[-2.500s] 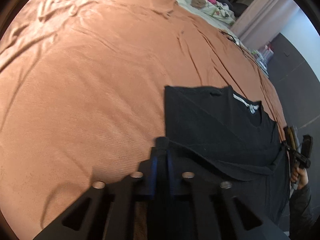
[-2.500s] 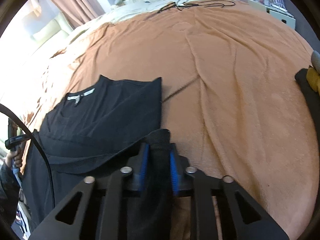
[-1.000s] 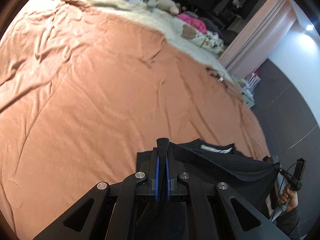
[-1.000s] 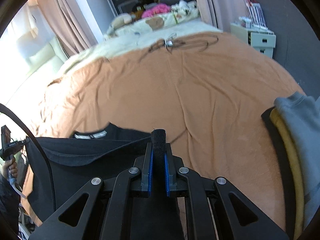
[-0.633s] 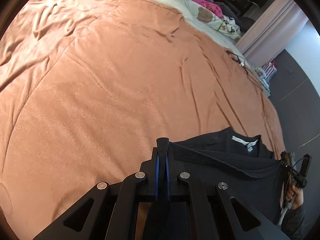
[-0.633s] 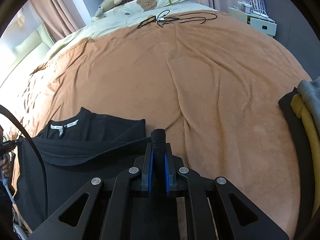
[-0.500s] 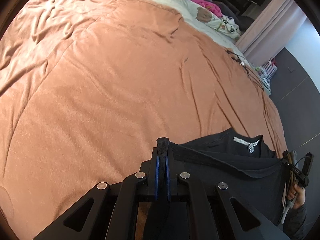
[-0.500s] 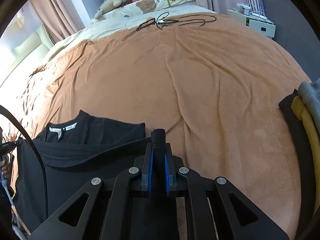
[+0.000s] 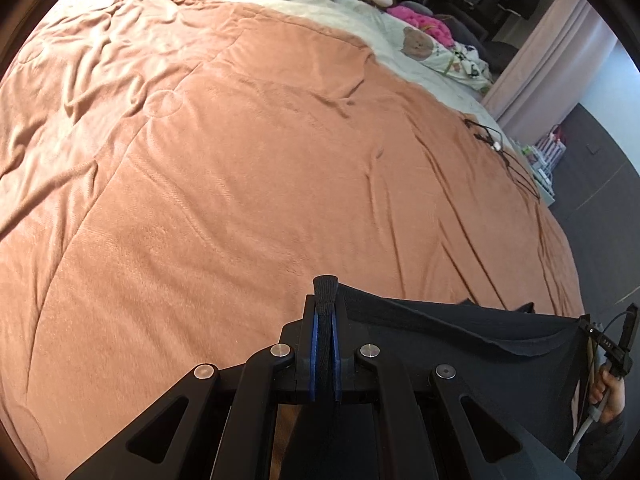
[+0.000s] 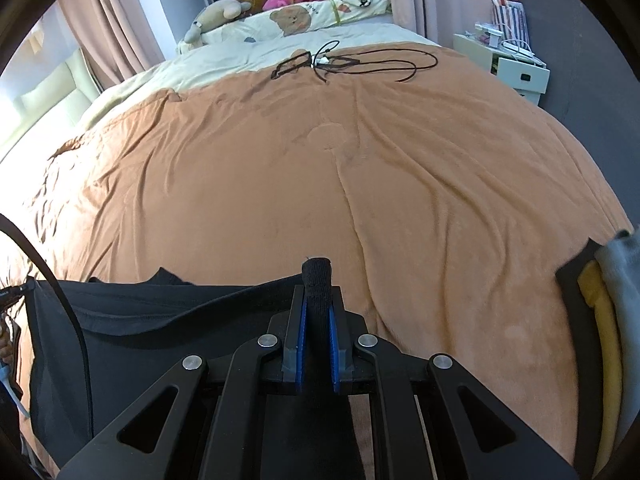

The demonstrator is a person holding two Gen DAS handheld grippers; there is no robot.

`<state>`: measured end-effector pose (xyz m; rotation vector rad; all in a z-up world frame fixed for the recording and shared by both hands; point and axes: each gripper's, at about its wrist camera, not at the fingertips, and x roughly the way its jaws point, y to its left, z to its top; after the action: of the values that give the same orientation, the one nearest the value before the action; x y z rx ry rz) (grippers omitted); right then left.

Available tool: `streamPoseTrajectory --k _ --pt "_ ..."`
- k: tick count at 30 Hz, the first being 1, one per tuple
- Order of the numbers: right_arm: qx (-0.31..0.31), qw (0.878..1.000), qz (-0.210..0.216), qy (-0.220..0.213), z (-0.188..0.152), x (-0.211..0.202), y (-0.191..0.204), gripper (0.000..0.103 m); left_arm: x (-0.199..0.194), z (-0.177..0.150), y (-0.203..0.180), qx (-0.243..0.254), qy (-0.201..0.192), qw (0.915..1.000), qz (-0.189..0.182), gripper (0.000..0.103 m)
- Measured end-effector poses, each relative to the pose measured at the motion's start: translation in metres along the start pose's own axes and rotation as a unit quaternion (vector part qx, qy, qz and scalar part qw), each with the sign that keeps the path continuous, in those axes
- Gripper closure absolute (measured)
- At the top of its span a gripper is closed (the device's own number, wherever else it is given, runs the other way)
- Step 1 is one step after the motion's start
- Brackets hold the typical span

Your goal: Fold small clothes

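A black shirt (image 9: 460, 344) is stretched taut between my two grippers, a little above the brown blanket (image 9: 240, 160). My left gripper (image 9: 325, 312) is shut on one corner of its edge, and a fold of black cloth sticks out past the blue pads. My right gripper (image 10: 316, 300) is shut on the other corner of the shirt (image 10: 160, 308). The rest of the garment lies below and behind the held edge, mostly hidden. Each wrist view catches the other gripper at its margin, with a hand (image 9: 608, 392) on the handle.
A stack of folded clothes (image 10: 600, 292), black, yellow and grey, sits at the right edge of the bed. A black cable (image 10: 352, 60) lies at the far end near pillows and soft toys (image 10: 216, 12). A white bedside drawer unit (image 10: 516, 68) stands beyond.
Both grippers have carried the held edge forward over the shirt towards its collar. The collar label, in view half a second ago, is now hidden behind the held edge.
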<state>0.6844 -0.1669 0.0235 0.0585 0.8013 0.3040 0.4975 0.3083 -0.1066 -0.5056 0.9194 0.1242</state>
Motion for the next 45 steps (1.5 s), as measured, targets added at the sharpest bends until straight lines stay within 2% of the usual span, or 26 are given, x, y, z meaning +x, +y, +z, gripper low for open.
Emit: streamPoseTrajectory --k 8,12,15,17,19,20,23,29,32,35,41,45 --pt "-0.007 1.000 -0.012 0.022 0.011 0.039 0.003 0.097 0.031 0.005 0.010 -0.009 0.019 0.9997 0.014 0.097" --pt "-0.008 0.999 -0.019 0.047 0.010 0.062 0.002 0.096 0.055 0.006 0.009 -0.006 0.049 0.9984 0.027 0.097" --pt "0.004 0.998 -0.036 0.052 0.011 0.063 -0.006 0.077 0.060 0.005 0.010 -0.002 0.057 0.9977 0.037 0.091" --pt "0.010 0.998 -0.045 0.047 0.012 0.058 -0.009 0.058 0.058 0.005 0.012 -0.005 0.057 0.9975 0.041 0.077" --pt "0.005 0.999 -0.040 0.033 0.011 0.045 -0.007 0.056 0.049 0.004 0.013 -0.005 0.049 0.9977 0.047 0.066" --pt "0.000 0.999 -0.040 0.028 0.010 0.039 -0.005 0.056 0.044 0.004 0.012 -0.001 0.043 0.9978 0.050 0.059" --pt "-0.020 0.999 -0.038 0.013 0.007 0.021 0.007 0.056 0.027 0.004 0.008 0.012 0.023 0.9979 0.060 0.049" --pt "-0.051 0.999 -0.005 0.008 -0.007 0.000 0.034 0.056 0.005 0.002 -0.021 0.048 0.015 0.9979 0.042 0.049" --pt "-0.064 0.998 0.013 0.018 -0.016 -0.004 0.043 0.056 0.009 -0.005 -0.042 0.076 0.036 0.9963 0.018 0.049" --pt "-0.080 0.996 0.034 0.035 -0.023 0.002 0.055 0.056 0.015 -0.015 -0.060 0.099 0.053 0.9936 0.010 0.049" --pt "-0.123 0.987 0.070 0.080 -0.036 0.026 0.089 0.056 0.042 -0.029 -0.089 0.133 0.088 0.9871 -0.010 0.049" --pt "-0.150 0.980 0.072 0.105 -0.029 0.054 0.107 0.061 0.068 -0.035 -0.103 0.146 0.113 0.9828 -0.016 0.050"
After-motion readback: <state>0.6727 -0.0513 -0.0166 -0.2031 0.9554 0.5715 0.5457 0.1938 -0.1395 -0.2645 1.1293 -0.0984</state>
